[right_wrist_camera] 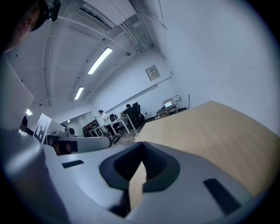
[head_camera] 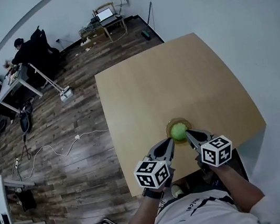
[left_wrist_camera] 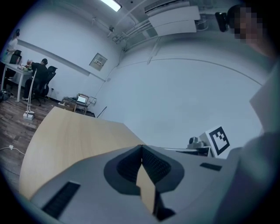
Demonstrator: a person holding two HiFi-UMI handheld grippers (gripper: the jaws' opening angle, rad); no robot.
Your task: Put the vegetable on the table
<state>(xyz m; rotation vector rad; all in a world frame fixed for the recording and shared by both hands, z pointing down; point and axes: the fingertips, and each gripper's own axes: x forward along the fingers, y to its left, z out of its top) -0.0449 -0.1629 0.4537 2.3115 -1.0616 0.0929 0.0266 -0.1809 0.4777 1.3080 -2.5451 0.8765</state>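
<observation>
At the near edge of the worktop (head_camera: 166,78), a round green vegetable (head_camera: 179,130) sits in a small brown dish (head_camera: 170,124), so it is not yet on the bare wood. The left claw (head_camera: 169,142) and right claw (head_camera: 188,134) sit just beside it, one on each side, with their tips angled in toward the dish, probably lined up for a pick. Each gripper view shows jaws drawn together at the tips with nothing between them. Either would have to spread before taking the vegetable. Bare wood beyond the dish leaves room to set it down.
</observation>
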